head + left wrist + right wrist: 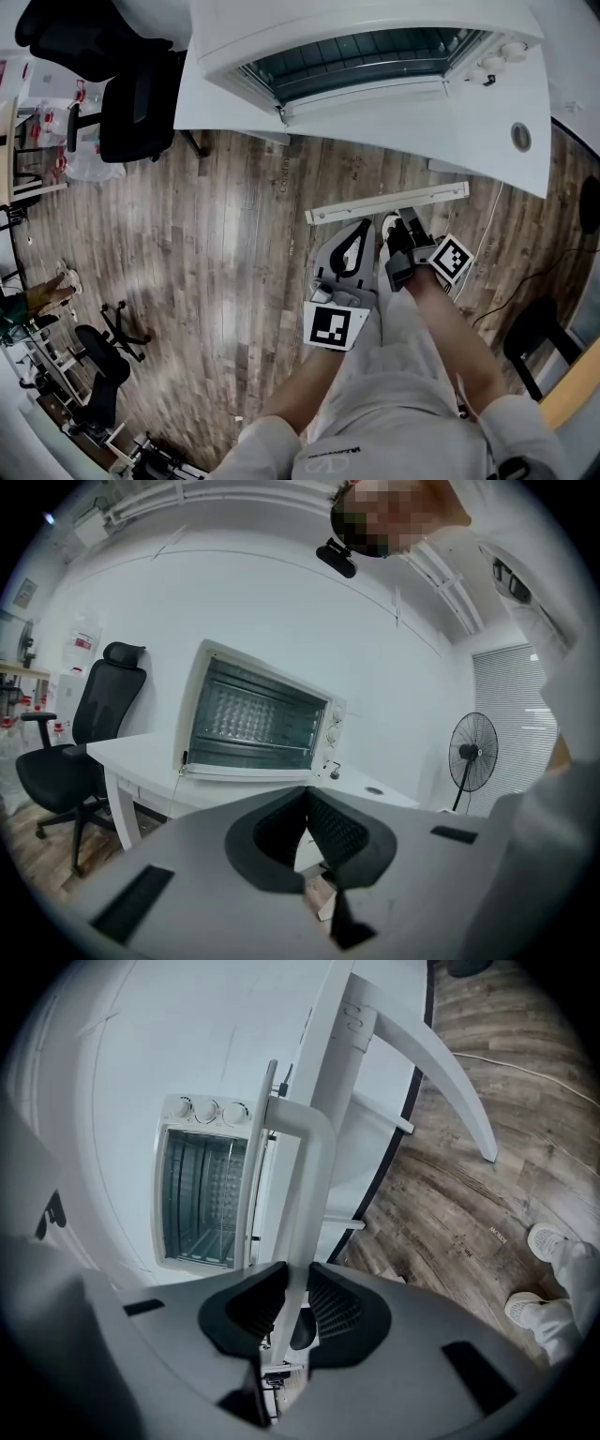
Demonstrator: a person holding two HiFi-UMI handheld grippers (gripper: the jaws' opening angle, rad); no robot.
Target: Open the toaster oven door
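Observation:
A white toaster oven stands on a white table. Its door hangs open, about level, and the racks inside show. The door's white handle bar runs between the jaws of my right gripper, which is shut on it and rolled onto its side. My left gripper hovers beside the right one, short of the table. Its tips touch and nothing is between them.
A black office chair stands left of the table. A standing fan is at the right. Wood floor lies below, with the person's shoes, a cable and a black stool.

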